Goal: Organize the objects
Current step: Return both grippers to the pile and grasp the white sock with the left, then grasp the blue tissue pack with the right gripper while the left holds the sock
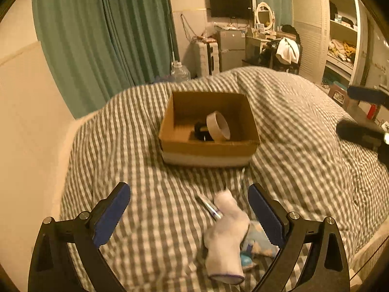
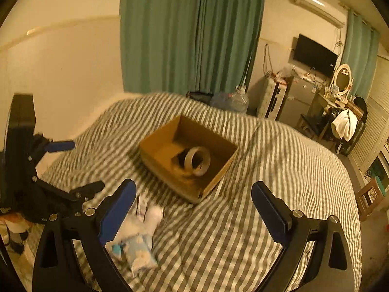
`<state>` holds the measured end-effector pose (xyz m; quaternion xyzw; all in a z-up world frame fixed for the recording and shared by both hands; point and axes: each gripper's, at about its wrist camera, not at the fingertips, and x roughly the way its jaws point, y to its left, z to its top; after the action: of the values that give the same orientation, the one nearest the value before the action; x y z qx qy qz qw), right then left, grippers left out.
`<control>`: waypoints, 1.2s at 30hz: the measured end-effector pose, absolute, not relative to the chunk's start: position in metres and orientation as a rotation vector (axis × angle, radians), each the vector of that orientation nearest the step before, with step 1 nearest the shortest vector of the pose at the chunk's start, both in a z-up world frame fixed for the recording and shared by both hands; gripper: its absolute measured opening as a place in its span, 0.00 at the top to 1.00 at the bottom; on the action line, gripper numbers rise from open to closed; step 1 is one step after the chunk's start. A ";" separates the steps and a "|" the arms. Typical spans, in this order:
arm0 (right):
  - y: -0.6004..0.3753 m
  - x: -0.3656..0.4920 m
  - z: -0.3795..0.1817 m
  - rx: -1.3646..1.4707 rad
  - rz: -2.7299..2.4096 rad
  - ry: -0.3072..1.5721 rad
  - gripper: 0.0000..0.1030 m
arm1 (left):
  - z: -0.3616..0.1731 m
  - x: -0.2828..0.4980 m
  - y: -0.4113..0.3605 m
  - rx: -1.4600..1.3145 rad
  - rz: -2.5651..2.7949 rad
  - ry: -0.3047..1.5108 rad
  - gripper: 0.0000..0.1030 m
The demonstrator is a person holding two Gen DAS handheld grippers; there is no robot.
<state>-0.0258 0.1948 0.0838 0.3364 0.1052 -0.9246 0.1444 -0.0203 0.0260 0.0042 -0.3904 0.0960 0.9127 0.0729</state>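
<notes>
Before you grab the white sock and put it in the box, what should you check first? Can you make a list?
1. Left gripper jaws wide open: ok.
2. White sock lies between the jaws: ok, nearer the right one.
3. Sock free of other things: not ok, a pen and a blue patterned cloth touch it.
4. Cardboard box open on top: ok.
5. Room in the box: ok, only a tape roll and a dark item there.
6. Right gripper empty and out of the way: ok.

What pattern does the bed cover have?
Grey and white checks on the cover, clearest in the left wrist view.
</notes>
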 end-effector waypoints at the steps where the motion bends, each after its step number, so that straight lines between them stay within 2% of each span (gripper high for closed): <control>1: 0.192 -0.023 0.072 0.998 -2.645 0.322 0.07 | -0.004 -0.019 0.026 -1.200 2.740 0.277 0.03; 9: 0.185 -0.027 -0.018 1.223 -2.492 0.305 0.07 | -0.064 -0.007 0.028 -1.345 2.675 0.230 0.03; 14: 0.183 -0.031 -0.054 1.310 -2.437 0.297 0.07 | -0.096 -0.006 0.033 -1.426 2.625 0.315 0.08; 17: 0.185 -0.031 -0.058 1.321 -2.438 0.292 0.07 | -0.108 -0.004 0.038 -1.433 2.578 0.312 0.22; 18: 0.185 -0.031 -0.059 1.322 -2.440 0.296 0.07 | -0.111 -0.003 0.038 -1.421 2.569 0.288 0.37; 19: 0.186 -0.031 -0.060 1.322 -2.445 0.298 0.07 | -0.113 -0.003 0.037 -1.414 2.550 0.245 0.58; 20: 0.186 -0.029 -0.059 1.321 -2.449 0.295 0.07 | -0.115 -0.002 0.037 -1.422 2.526 0.201 0.62; 25: 0.186 -0.032 -0.053 1.313 -2.477 0.278 0.07 | -0.104 0.003 0.032 -1.398 2.543 0.166 0.67; 36: 0.147 -0.016 -0.079 1.329 -2.348 0.387 0.07 | -0.070 0.007 -0.007 -1.317 2.728 0.134 0.68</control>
<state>-0.0161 0.1470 -0.0786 0.4772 0.1390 -0.8429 0.2062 0.0070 -0.0072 -0.0696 -0.4336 0.0442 0.8984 0.0546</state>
